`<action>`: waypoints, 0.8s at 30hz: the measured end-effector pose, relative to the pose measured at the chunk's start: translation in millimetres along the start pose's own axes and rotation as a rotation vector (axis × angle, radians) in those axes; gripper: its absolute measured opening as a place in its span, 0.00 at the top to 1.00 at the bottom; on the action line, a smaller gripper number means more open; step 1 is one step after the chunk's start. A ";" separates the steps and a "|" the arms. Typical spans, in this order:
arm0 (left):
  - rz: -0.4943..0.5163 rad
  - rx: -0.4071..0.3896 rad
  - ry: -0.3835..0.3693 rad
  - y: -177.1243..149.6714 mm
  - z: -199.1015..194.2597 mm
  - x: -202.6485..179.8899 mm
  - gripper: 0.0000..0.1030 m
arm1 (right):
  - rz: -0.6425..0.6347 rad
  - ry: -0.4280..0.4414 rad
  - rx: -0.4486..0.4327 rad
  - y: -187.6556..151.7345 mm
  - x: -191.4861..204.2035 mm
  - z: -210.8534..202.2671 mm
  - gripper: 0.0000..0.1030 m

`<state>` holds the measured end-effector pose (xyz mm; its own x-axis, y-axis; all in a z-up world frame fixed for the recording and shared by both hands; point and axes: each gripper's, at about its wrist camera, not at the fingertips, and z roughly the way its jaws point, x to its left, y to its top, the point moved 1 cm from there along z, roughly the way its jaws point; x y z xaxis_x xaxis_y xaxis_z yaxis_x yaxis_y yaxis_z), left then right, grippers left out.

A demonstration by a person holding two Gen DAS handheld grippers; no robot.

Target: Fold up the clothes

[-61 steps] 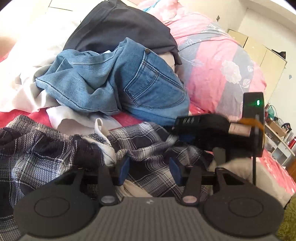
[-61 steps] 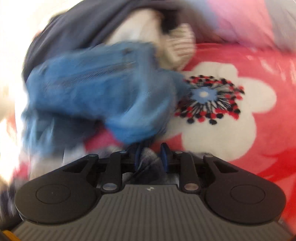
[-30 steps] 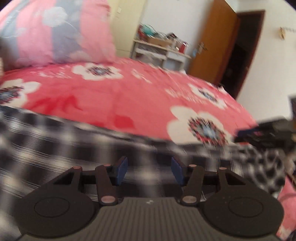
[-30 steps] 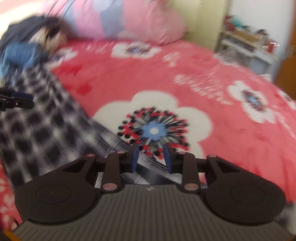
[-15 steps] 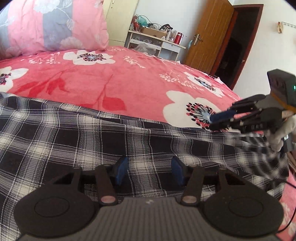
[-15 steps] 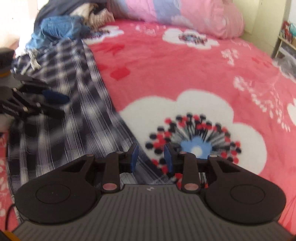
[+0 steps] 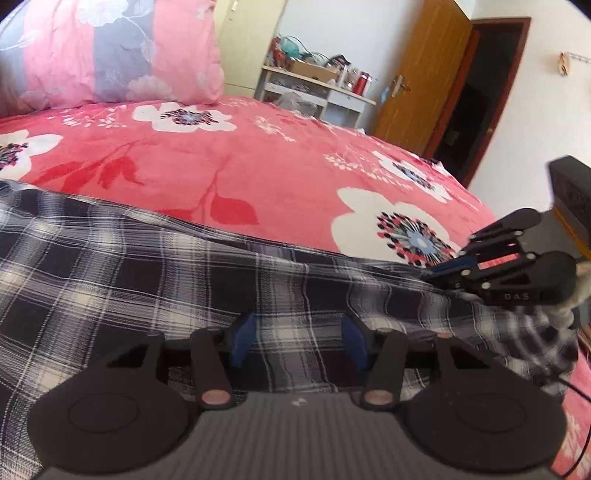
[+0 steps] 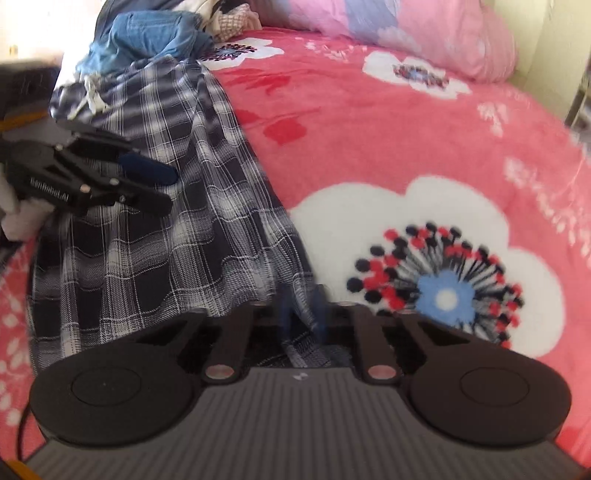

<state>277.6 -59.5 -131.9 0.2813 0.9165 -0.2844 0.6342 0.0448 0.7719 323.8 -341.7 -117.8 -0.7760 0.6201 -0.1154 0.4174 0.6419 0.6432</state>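
1. Here the plaid garment (image 7: 155,266) lies stretched in a long strip across the red floral bedspread (image 7: 258,162), one end running back toward the pile of jeans (image 8: 147,37) and other clothes near the pillow (image 8: 424,26).

2. The right gripper (image 8: 301,314) has its fingers clenched on the near end of the plaid cloth; a gathered fold of fabric runs up between the blurred blue pads.

3. The left gripper (image 7: 297,338) hovers over the middle of the garment with its fingers released, the cloth lying under the gap and neither pad pressing on it.

4. My judgement is that the step in hand is spreading the piece flat before any fold. The left side needs its own hold on an edge or corner, not a pinch in mid-panel, which would bunch the fabric.

5. With both ends held, pull apart gently and level, so the plaid lines run straight; these make a handy check for skew.

6. Keep the far end clear of the clothes pile, or it may drag other pieces along.
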 end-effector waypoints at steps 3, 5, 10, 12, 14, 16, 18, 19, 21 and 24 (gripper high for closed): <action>-0.017 -0.020 0.031 1.2 -1.8 2.5 0.49 | -0.057 -0.121 -0.043 5.5 3.8 -9.4 0.98; -0.026 -0.031 0.053 2.1 -2.9 3.7 0.49 | -0.078 -0.202 -0.066 8.8 1.8 -12.9 0.98; 0.001 -0.011 0.074 2.6 1.8 0.5 0.49 | -0.127 -0.338 -0.015 4.5 -1.5 20.1 0.98; 0.001 -0.009 0.074 2.4 2.4 0.7 0.49 | -0.075 -0.341 -0.007 -1.9 -7.5 34.7 0.96; 0.001 -0.007 0.074 1.8 3.0 1.1 0.49 | 0.079 -0.300 -0.070 -2.5 -24.8 29.3 0.94; 0.001 -0.006 0.073 1.5 3.3 1.3 0.49 | 0.337 -0.232 -0.144 -7.4 -56.6 14.4 0.76; 0.000 -0.006 0.074 1.2 3.5 0.9 0.49 | 0.595 -0.212 -0.221 -21.6 -90.4 -10.5 0.66; 0.000 -0.006 0.074 1.1 3.5 0.6 0.49 | 0.717 -0.213 -0.259 -30.1 -106.7 -24.1 0.66; -0.006 -0.007 0.070 1.0 3.5 0.6 0.49 | 0.894 -0.251 -0.354 -51.4 -127.7 -63.5 0.66; -0.018 -0.025 0.056 1.3 -0.8 1.8 0.49 | 1.036 -0.361 -0.469 -87.7 -131.6 -142.6 0.66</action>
<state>278.3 -57.5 -130.9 0.2289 0.9362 -0.2669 0.6201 0.0711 0.7813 321.9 -543.9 -51.1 0.0377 0.8853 0.4634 0.4948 -0.4195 0.7610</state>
